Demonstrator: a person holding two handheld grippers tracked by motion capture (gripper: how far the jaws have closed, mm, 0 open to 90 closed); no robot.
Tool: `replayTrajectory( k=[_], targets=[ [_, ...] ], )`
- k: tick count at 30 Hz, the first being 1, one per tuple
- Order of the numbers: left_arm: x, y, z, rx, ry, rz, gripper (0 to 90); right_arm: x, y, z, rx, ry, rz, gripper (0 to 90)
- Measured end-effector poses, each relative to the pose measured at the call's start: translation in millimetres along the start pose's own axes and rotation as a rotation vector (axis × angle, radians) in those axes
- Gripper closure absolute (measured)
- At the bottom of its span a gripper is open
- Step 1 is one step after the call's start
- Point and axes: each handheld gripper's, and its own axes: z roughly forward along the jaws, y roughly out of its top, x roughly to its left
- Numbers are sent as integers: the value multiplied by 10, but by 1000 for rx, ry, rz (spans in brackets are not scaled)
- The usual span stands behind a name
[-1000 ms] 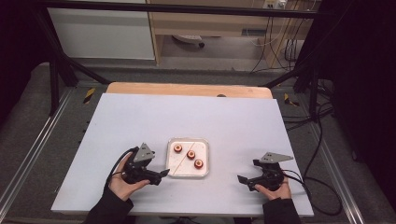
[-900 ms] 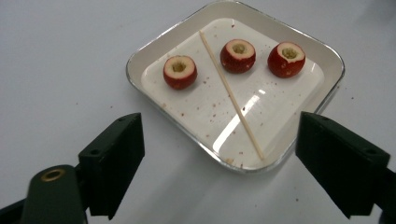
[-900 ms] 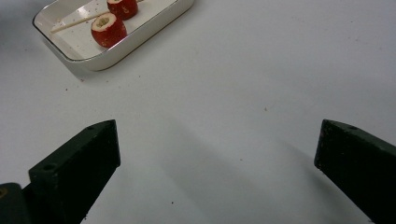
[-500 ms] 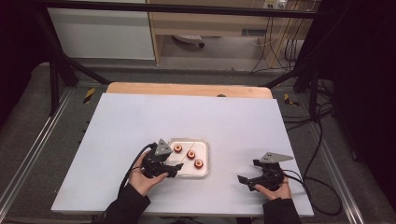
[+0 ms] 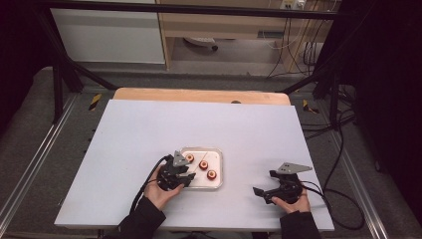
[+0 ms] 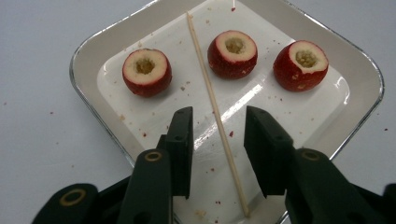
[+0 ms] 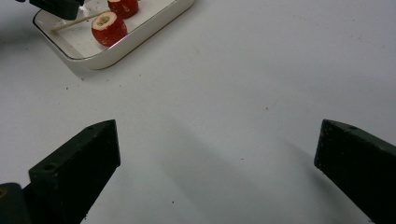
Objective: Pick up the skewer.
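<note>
1. Your left gripper (image 5: 185,175) hangs over the near-left part of the white square tray with the silvery rim (image 6: 88,51). Its jaws have just been closing and stand either side of the thin pale wooden skewer (image 6: 215,112), with gaps left on both sides, not yet pinching it.
2. The skewer lies flat in the tray, between the leftmost of three cored red fruits (image 6: 146,72) and the middle one (image 6: 232,53).
3. Your right gripper (image 5: 263,183) rests on the white table (image 5: 149,124), well apart from the tray, jaws spread wide with nothing between them.
</note>
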Motion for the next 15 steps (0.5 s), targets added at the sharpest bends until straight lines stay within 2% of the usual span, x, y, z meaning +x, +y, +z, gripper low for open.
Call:
replayTrajectory(
  k=[10,15],
  targets=[
    [-29,-35,41,-12,8,-27,769,-2,0,2,1,1,-3,8],
    [-73,-51,53,-31,34,-27,822,-2,0,3,3,2,-2,8]
  ],
)
